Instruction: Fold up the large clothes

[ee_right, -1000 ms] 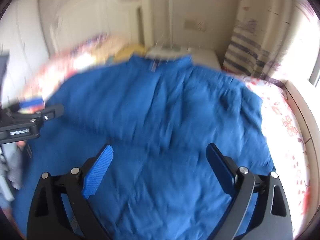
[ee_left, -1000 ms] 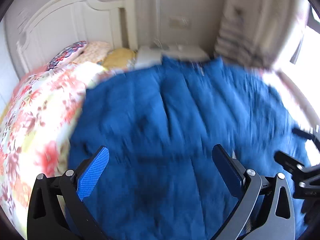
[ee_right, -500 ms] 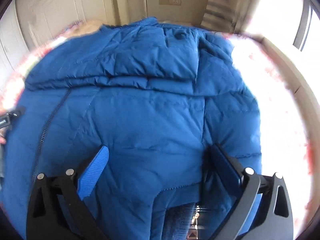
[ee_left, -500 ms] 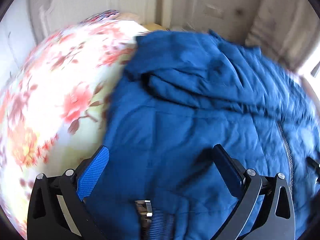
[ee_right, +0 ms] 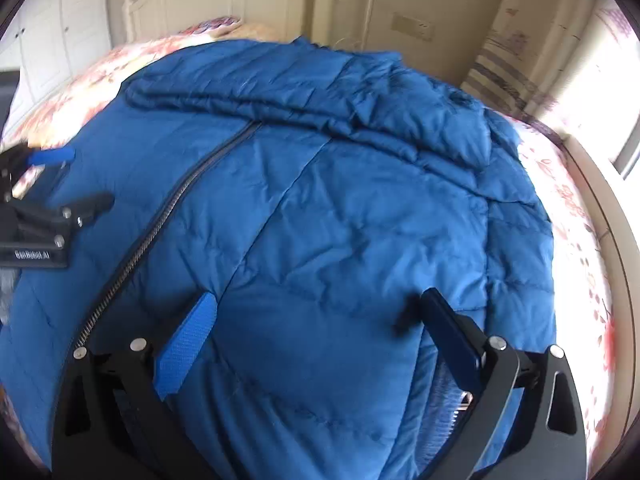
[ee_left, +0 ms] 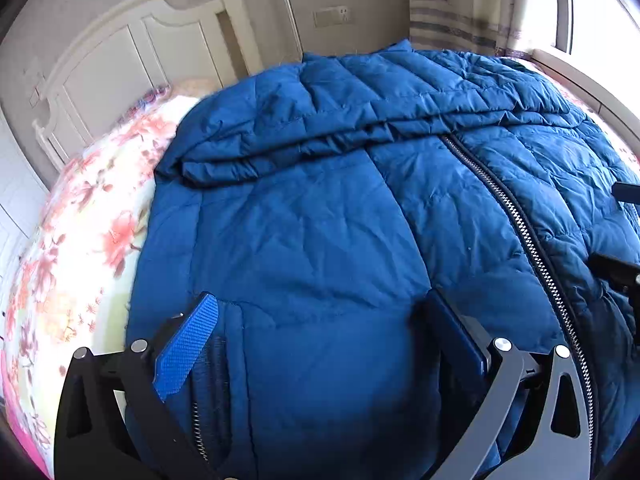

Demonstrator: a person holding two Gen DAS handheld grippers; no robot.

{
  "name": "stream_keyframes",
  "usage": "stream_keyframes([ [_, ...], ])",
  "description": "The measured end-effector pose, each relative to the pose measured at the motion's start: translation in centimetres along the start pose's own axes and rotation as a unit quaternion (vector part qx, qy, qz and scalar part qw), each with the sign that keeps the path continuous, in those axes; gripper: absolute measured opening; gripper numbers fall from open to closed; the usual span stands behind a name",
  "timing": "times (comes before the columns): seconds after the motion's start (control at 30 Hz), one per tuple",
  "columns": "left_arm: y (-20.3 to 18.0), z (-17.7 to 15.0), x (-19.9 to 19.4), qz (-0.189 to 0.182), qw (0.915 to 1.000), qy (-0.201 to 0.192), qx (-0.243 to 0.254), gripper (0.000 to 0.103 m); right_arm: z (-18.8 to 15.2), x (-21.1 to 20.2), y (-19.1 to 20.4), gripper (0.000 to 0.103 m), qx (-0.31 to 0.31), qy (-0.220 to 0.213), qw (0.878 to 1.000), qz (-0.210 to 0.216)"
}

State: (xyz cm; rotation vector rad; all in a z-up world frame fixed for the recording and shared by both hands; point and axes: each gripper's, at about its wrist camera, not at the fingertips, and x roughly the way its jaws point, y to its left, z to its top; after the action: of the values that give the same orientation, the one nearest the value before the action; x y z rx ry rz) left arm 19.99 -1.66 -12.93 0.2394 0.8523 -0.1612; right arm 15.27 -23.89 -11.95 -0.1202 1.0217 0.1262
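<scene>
Both grippers, left gripper and right gripper, spread wide, grasping nothing, over blue jacket on bed; slippery padding risks unfolding.

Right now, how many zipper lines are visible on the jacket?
2. The main front zipper runs down the middle of the blue jacket. A short pocket zipper sits by the left hand-held gripper, at the jacket's near left edge. Others may be hidden under folds.

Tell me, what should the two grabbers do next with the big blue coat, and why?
Probably lower both and pinch the hem. The left gripper and right gripper hang open over the near edge of the blue coat, which lies zipped and flat on the flowery bedspread, top part already folded down.
</scene>
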Motion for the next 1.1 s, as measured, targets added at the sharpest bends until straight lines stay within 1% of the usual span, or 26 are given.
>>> stream_keyframes([
  [0.03, 0.5, -0.1, 0.0, -0.012, 0.9998, 0.005, -0.012, 0.099, 0.0, -0.1, -0.2, 0.100, 0.004, 0.000, 1.000, 0.000],
  [0.07, 0.8, 0.0, 0.0, -0.013, 0.9996, 0.006, -0.023, 0.099, -0.1, -0.4, -0.6, 0.100, 0.012, -0.001, 1.000, -0.003],
  [0.13, 2.1, -0.7, -1.1, -0.001, 0.9980, -0.009, -0.063, 0.099, -0.5, -1.6, -1.1, 0.100, 0.030, -0.017, 0.999, -0.003],
  [0.2, 3.6, -1.9, -3.2, -0.019, 0.9942, -0.037, -0.099, 0.099, -1.3, -2.9, -2.3, 0.100, 0.053, -0.032, 0.998, -0.004],
  [0.23, 4.2, -2.5, -3.6, -0.011, 0.9937, -0.041, -0.104, 0.099, -1.6, -2.9, -2.7, 0.100, 0.056, -0.030, 0.998, -0.014],
  [0.27, 4.4, -2.8, -3.7, 0.003, 0.9940, -0.038, -0.102, 0.099, -2.2, -2.5, -3.7, 0.100, 0.057, -0.017, 0.998, -0.028],
  [0.3, 4.5, -3.0, -3.1, 0.020, 0.9944, -0.028, -0.100, 0.099, -2.8, -1.8, -4.4, 0.100, 0.063, -0.001, 0.998, -0.026],
  [0.33, 5.0, -3.3, -2.2, 0.021, 0.9940, -0.007, -0.107, 0.099, -3.2, -1.2, -5.3, 0.100, 0.080, 0.006, 0.997, -0.006],
  [0.37, 5.7, -3.4, -2.0, 0.007, 0.9926, 0.005, -0.121, 0.099, -3.2, -1.4, -5.6, 0.100, 0.087, 0.003, 0.996, -0.001],
  [0.4, 6.2, -3.5, -1.8, 0.001, 0.9908, 0.009, -0.135, 0.099, -3.3, -1.5, -5.5, 0.100, 0.084, 0.003, 0.996, -0.007],
  [0.43, 6.5, -3.5, -1.8, 0.005, 0.9892, 0.012, -0.146, 0.099, -3.2, -1.6, -5.3, 0.100, 0.079, 0.004, 0.997, -0.015],
  [0.47, 6.5, -3.6, -2.0, 0.012, 0.9889, 0.012, -0.148, 0.099, -3.1, -2.1, -4.9, 0.100, 0.073, 0.001, 0.997, -0.028],
  [0.5, 6.1, -3.7, -2.5, 0.018, 0.9893, 0.004, -0.145, 0.099, -3.2, -2.8, -4.4, 0.100, 0.071, -0.007, 0.997, -0.026],
  [0.53, 5.6, -3.9, -3.5, 0.018, 0.9903, -0.015, -0.137, 0.099, -3.4, -3.8, -3.6, 0.100, 0.067, -0.021, 0.997, -0.010],
  [0.57, 5.0, -4.1, -4.5, 0.009, 0.9914, -0.028, -0.127, 0.099, -3.6, -5.0, -2.7, 0.100, 0.055, -0.038, 0.998, 0.012],
  [0.6, 4.4, -4.4, -5.1, 0.000, 0.9922, -0.033, -0.120, 0.099, -3.6, -5.7, -1.7, 0.100, 0.039, -0.046, 0.998, 0.023],
  [0.63, 3.4, -4.7, -5.9, -0.013, 0.9935, -0.038, -0.106, 0.099, -3.8, -6.4, -0.3, 0.100, 0.011, -0.047, 0.998, 0.028],
  [0.7, 1.2, -5.4, -6.2, -0.023, 0.9965, -0.037, -0.071, 0.099, -4.5, -6.2, 1.6, 0.100, -0.031, -0.036, 0.998, 0.031],
  [0.77, -1.6, -6.3, -4.7, -0.008, 0.9998, -0.011, -0.017, 0.099, -5.5, -4.5, 2.8, 0.100, -0.055, -0.005, 0.998, 0.033],
  [0.8, -2.1, -6.7, -4.4, 0.003, 0.9999, -0.013, -0.007, 0.099, -6.0, -4.1, 2.5, 0.100, -0.041, -0.013, 0.998, 0.040],
  [0.87, -1.8, -6.6, -4.3, -0.007, 0.9998, -0.006, -0.017, 0.099, -6.2, -4.4, 2.0, 0.100, -0.028, -0.015, 0.998, 0.051],
  [0.93, -1.0, -6.5, -4.2, -0.022, 0.9990, 0.003, -0.039, 0.099, -6.1, -4.9, 1.8, 0.100, -0.027, -0.013, 0.999, 0.038],
  [0.97, -0.7, -6.6, -4.2, -0.022, 0.9986, 0.002, -0.047, 0.099, -6.3, -5.5, 1.6, 0.100, -0.025, -0.019, 0.999, 0.029],
  [1.0, -0.3, -7.0, -4.6, -0.025, 0.9979, -0.004, -0.059, 0.099, -6.4, -6.3, 1.1, 0.100, -0.019, -0.031, 0.999, 0.023],
  [1.07, 1.0, -7.9, -6.1, -0.037, 0.9952, -0.027, -0.087, 0.099, -6.6, -7.7, -0.4, 0.100, 0.004, -0.050, 0.998, 0.031],
  [1.1, 1.6, -8.7, -6.9, -0.029, 0.9941, -0.039, -0.097, 0.099, -6.9, -8.2, -1.3, 0.100, 0.016, -0.057, 0.998, 0.037],
])
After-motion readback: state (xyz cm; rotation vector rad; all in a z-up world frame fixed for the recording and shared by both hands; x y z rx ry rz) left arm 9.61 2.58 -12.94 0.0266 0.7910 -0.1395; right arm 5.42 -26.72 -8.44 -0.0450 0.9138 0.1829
